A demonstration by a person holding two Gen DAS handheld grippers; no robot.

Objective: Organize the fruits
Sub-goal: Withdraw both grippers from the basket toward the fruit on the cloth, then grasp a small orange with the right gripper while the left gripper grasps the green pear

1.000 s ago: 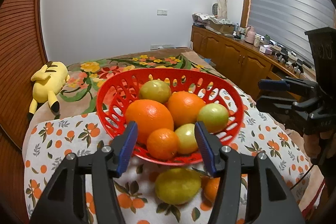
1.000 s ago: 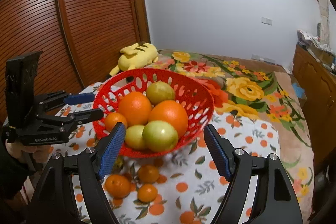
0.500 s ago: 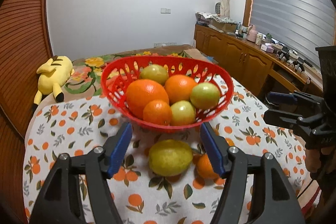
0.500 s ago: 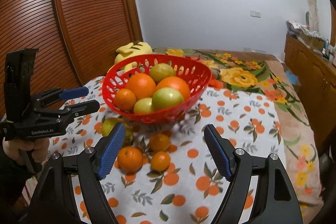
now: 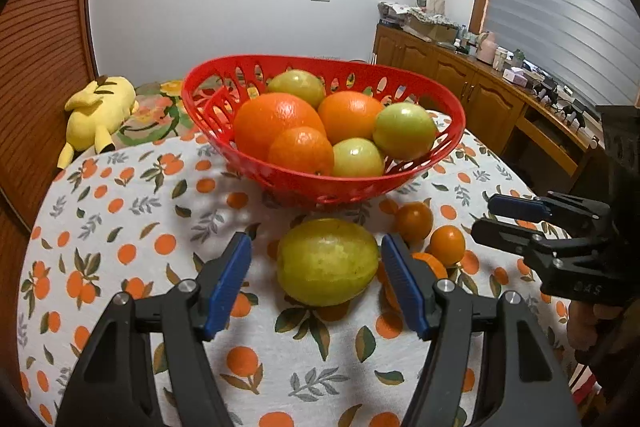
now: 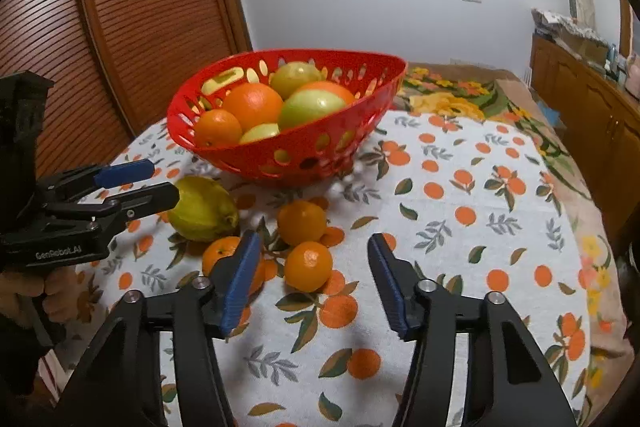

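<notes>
A red basket (image 5: 224, 143) (image 6: 304, 155) holds several oranges and green fruits on the orange-print tablecloth. A large yellow-green fruit (image 5: 327, 262) (image 6: 202, 207) lies on the cloth in front of it, between the open fingers of my left gripper (image 5: 316, 285), untouched. Three small oranges lie beside it; two show whole in the left wrist view (image 5: 414, 221) (image 5: 447, 245). My right gripper (image 6: 314, 285) is open and empty, with one small orange (image 6: 308, 266) just ahead of its fingers and another (image 6: 302, 222) behind that.
A yellow plush toy (image 5: 100, 109) lies on the flowered bed beyond the table. Wooden cabinets (image 5: 472, 99) with clutter run along the right wall. A slatted wooden door (image 6: 132, 19) stands at the left. The round table's edge curves close on both sides.
Both grippers have dropped lower and pulled back from the basket toward the loose fruit on the cloth. The left now brackets the large yellow-green fruit; the right faces the small oranges.
</notes>
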